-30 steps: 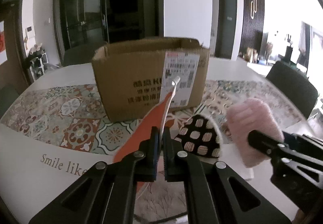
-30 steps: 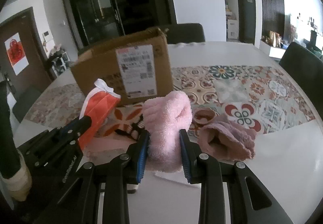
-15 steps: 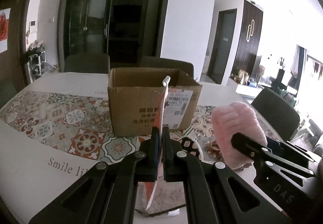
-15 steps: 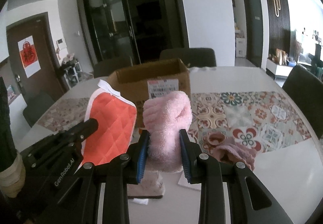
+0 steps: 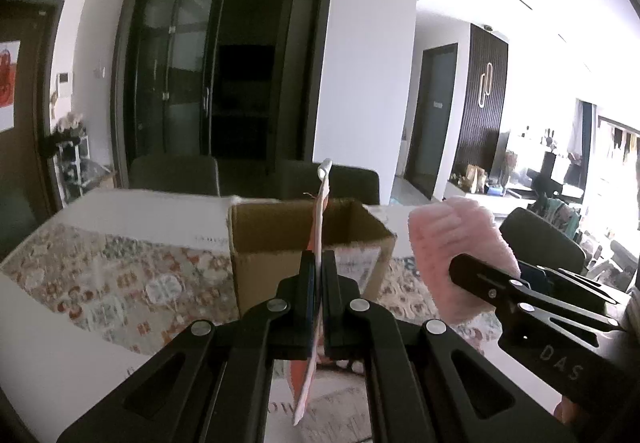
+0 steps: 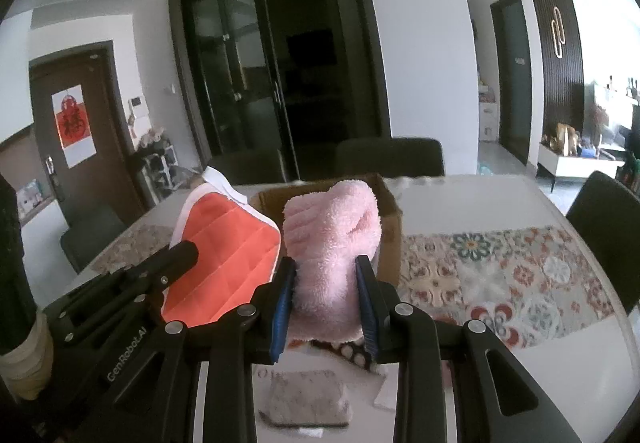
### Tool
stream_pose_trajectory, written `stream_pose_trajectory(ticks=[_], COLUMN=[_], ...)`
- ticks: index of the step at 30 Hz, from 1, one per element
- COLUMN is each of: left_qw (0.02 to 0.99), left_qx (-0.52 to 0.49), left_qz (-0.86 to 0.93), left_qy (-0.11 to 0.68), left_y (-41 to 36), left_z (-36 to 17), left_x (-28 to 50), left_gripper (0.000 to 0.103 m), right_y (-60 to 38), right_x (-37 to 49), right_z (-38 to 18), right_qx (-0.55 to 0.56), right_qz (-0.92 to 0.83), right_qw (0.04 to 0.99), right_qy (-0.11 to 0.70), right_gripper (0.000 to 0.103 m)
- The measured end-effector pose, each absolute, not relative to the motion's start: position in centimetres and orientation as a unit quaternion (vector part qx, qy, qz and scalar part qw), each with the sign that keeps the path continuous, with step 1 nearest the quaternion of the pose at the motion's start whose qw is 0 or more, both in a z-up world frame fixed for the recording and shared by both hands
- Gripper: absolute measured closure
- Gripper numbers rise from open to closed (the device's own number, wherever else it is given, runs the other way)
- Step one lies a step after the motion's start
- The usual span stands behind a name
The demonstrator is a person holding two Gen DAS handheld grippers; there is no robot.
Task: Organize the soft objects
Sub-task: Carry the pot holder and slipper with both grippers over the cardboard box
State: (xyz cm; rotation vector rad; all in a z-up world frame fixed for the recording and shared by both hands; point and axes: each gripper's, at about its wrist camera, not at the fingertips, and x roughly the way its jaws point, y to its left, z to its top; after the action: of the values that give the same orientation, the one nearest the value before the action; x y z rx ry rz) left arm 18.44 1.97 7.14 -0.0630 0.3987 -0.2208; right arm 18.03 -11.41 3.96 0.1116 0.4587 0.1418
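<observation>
My left gripper (image 5: 319, 263) is shut on an orange quilted pot holder (image 5: 316, 231), seen edge-on here and flat in the right wrist view (image 6: 224, 263). My right gripper (image 6: 326, 267) is shut on a fluffy pink slipper (image 6: 332, 239), which also shows in the left wrist view (image 5: 456, 247). Both are held in the air in front of an open cardboard box (image 5: 304, 243) on the table. The box appears behind the slipper in the right wrist view (image 6: 388, 211).
A patterned runner (image 6: 500, 275) covers the white table (image 5: 140, 203). A grey cloth (image 6: 304, 399) and a dark patterned slipper (image 6: 352, 351) lie on the table below my right gripper. Dark chairs (image 6: 388, 159) stand around the table.
Both grippers have risen with their objects, from table level to about the height of the box rim. The box now shows its open top.
</observation>
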Motion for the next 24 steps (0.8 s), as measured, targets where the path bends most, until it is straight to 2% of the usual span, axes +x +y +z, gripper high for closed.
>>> stream_pose_trajectory(ticks=[16, 24], left_qw=[0.980, 0.981], left_qx=[0.011, 0.026], left_qz=[-0.101, -0.091], left_qy=[0.173, 0.169], left_y=[2.0, 1.7], left_z=[12.4, 12.5], left_x=[24.4, 28.9], left_gripper=[0.098, 0.098], right_y=[-10.4, -10.2], right_x=[24.5, 29.4], right_z=[8.4, 9.2], right_qx=[0.047, 0.042], right_qz=[0.090, 0.092], right_qw=[0.973, 0.973], right_qy=[0.206, 0.208], right_gripper=[0.071, 0.071])
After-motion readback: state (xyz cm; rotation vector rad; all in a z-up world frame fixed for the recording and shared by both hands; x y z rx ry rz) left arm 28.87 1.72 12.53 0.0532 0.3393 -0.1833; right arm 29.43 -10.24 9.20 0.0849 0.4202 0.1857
